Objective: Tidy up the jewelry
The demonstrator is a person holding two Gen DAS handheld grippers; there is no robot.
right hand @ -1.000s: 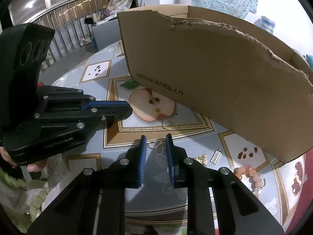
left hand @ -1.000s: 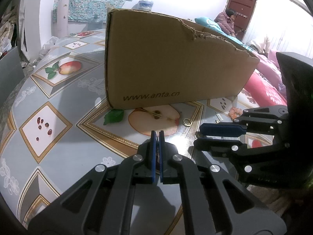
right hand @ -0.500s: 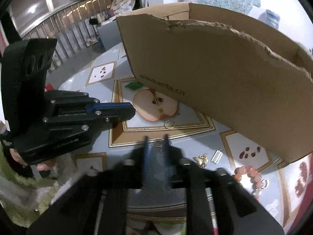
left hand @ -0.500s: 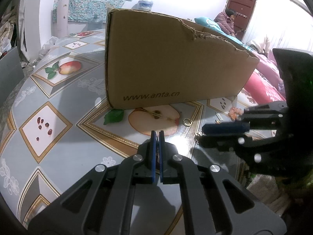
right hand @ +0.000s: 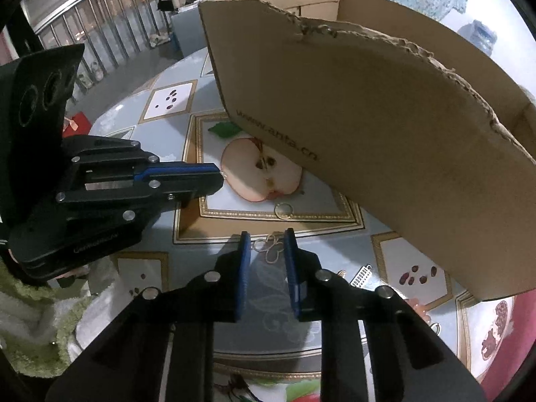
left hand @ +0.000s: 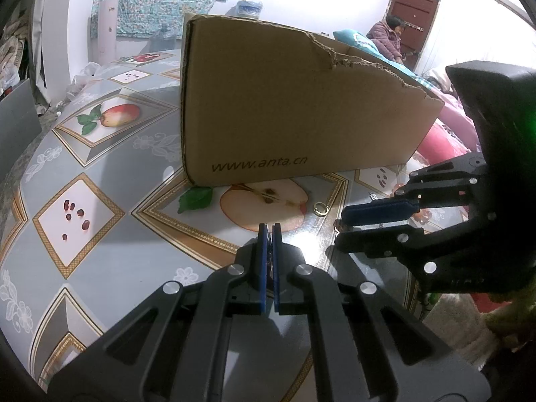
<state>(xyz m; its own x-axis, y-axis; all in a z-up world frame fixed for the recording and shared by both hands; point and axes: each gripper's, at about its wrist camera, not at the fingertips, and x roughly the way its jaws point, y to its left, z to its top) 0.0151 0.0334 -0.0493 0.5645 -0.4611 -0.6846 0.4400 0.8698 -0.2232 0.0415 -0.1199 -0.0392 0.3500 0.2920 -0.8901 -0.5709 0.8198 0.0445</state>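
Observation:
A torn cardboard box printed "www.anta.cn" stands on the table; it also shows in the right wrist view. A gold ring lies by the apple print, also seen in the left wrist view. A thin gold clover chain lies just ahead of my right gripper, which is open above it. A silver charm and pink beads lie to the right. My left gripper is shut, with a small dark thing between the pads that I cannot identify.
The round table has a fruit-print cover; its edge runs close below both grippers. A person sits at the back right. A metal railing stands beyond the table's far side.
My right gripper has risen and drawn back a little over the clover chain, staying open. My left gripper has not moved and stays shut.

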